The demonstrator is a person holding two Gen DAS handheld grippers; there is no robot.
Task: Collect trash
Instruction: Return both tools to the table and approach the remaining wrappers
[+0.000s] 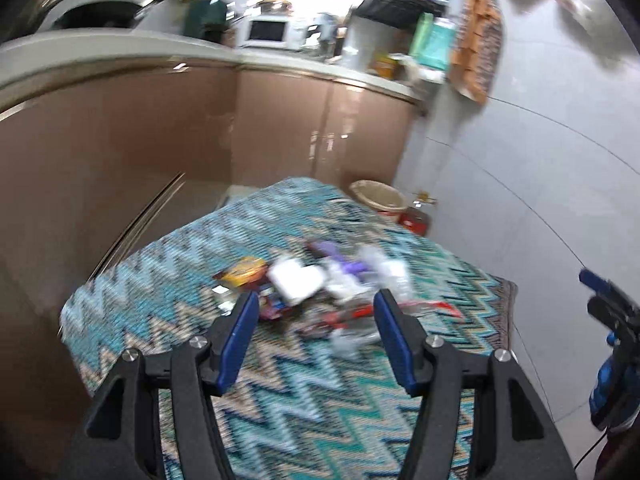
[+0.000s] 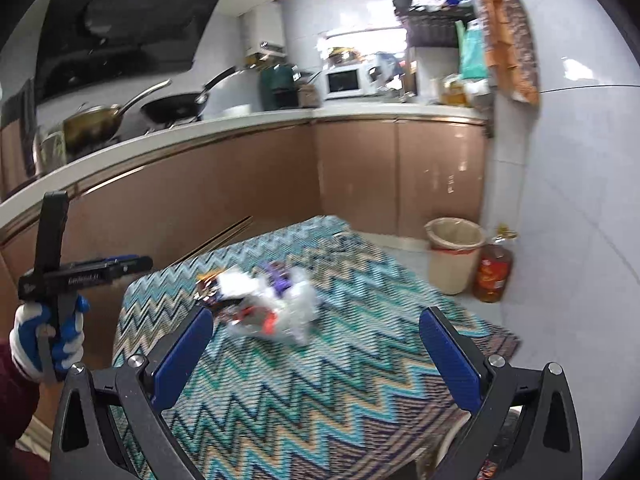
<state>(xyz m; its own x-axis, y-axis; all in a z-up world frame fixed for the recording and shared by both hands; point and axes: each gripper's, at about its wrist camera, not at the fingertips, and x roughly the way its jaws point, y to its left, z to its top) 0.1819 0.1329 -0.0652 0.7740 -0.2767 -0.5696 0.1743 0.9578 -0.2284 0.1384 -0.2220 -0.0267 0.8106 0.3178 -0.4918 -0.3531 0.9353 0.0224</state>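
Note:
A pile of trash (image 1: 316, 280) lies on the table with the zigzag cloth (image 1: 280, 400): a white crumpled paper, an orange wrapper, purple and red wrappers and clear plastic, all blurred. My left gripper (image 1: 316, 294) hovers open just before the pile, with nothing between its blue pads (image 1: 240, 336). In the right wrist view the same trash pile (image 2: 268, 304) lies ahead of my right gripper (image 2: 316, 312), which stands wide open and empty above the cloth (image 2: 320, 400). The left gripper (image 2: 136, 262) shows at the left, held by a gloved hand (image 2: 48, 336). The right gripper (image 1: 596, 288) shows at the right edge.
A beige waste bin (image 2: 454, 252) with a liner stands on the floor beyond the table's far right corner, and an oil bottle (image 2: 492, 272) stands beside it. The bin (image 1: 378, 198) also shows in the left wrist view. Brown cabinets (image 2: 240, 192) and a counter with pans (image 2: 176, 106) run behind.

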